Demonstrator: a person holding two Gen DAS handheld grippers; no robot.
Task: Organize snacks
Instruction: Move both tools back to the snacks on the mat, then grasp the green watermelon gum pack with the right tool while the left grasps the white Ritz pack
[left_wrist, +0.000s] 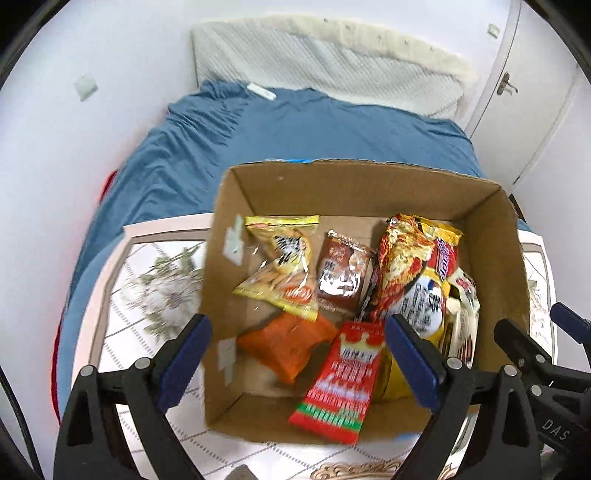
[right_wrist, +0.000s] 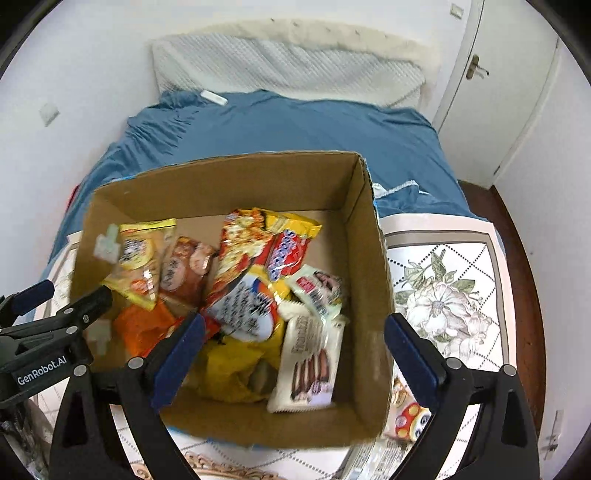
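Scanning L to R: left gripper (left_wrist: 299, 354) jaws wide, holding nothing, hovering over cardboard box (left_wrist: 369, 177). Red packet (left_wrist: 338, 384) lies directly below it, long axis running away from cam, leaning on near wall. Right gripper (right_wrist: 293, 350) also wide, empty, above white wafer pack (right_wrist: 308, 363). Stray snack (right_wrist: 408, 419) sits outside box, right side, nearest R gripper.

The box (left_wrist: 491, 236) is plain brown. Inside lie a yellow packet (left_wrist: 284, 266), a brown one (left_wrist: 341, 273), an orange one (left_wrist: 284, 341), a red one with a green band (left_wrist: 341, 391), and a white bar (right_wrist: 308, 365). The bed (left_wrist: 295, 129) is blue. The bench (right_wrist: 447, 291) is white with grey flowers and dotted diamonds. The claws (left_wrist: 299, 365) (right_wrist: 293, 365) are black with blue pads (left_wrist: 412, 363).
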